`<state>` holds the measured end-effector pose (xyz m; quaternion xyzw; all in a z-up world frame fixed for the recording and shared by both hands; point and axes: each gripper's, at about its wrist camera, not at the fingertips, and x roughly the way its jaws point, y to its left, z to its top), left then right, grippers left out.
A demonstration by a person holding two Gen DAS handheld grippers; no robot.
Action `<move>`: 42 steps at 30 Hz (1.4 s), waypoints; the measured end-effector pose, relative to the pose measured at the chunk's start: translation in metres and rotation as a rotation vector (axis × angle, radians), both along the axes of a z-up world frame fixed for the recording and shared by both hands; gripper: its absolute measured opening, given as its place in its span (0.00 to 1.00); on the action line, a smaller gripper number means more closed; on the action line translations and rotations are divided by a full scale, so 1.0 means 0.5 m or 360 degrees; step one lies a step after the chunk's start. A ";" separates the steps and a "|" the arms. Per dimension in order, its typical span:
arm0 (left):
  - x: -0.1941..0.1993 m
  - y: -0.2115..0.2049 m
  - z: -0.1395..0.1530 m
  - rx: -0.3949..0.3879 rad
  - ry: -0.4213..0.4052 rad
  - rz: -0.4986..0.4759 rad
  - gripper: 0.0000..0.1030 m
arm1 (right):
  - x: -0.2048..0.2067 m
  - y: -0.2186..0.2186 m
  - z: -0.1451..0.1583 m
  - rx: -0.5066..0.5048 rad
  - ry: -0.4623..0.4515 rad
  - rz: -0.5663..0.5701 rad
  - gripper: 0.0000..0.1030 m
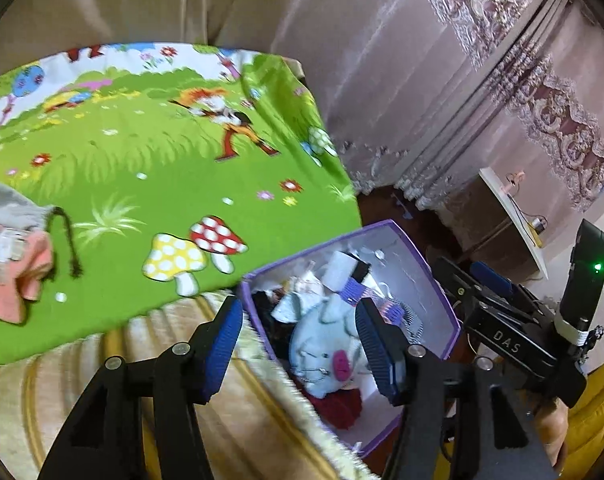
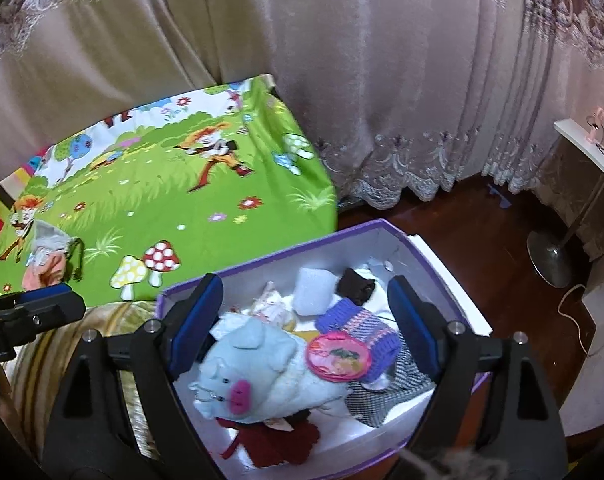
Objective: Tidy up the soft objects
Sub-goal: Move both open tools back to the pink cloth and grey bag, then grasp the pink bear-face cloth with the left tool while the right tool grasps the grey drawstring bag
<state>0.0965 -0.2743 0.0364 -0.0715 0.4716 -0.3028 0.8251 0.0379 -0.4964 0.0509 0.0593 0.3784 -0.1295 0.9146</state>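
A purple-edged box [image 2: 285,258] stands on the floor beside the bed and holds soft things: a pale blue pig plush [image 2: 257,372], a purple striped knit piece [image 2: 362,330], a round pink pouch [image 2: 336,356] and a dark red item [image 2: 281,444]. My right gripper [image 2: 306,330] is open and empty above the box. My left gripper [image 1: 297,344] is open and empty over the box's [image 1: 442,292] near edge, above the pig plush [image 1: 322,344]. A pink and grey garment [image 1: 9,252] lies on the green cartoon sheet [image 1: 141,152], also in the right view [image 2: 47,264].
A striped beige blanket [image 1: 61,380] covers the bed's near edge. Lace curtains [image 2: 382,100] hang behind. A white-topped table [image 2: 582,144] and a round metal stand base [image 2: 550,256] are on the dark wood floor at right. The right gripper's body [image 1: 522,320] shows in the left view.
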 end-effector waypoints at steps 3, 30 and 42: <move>0.008 0.038 0.007 0.0004 -0.0024 0.0044 0.58 | 0.015 0.039 0.013 -0.0009 -0.0011 0.0068 0.84; 0.172 0.424 -0.086 0.0133 0.0214 0.0519 0.63 | 0.183 0.368 -0.005 -0.0007 0.0100 0.0677 0.84; 0.296 0.406 -0.163 0.0160 0.0436 0.0613 0.65 | 0.254 0.394 -0.037 -0.0001 0.0138 0.0736 0.84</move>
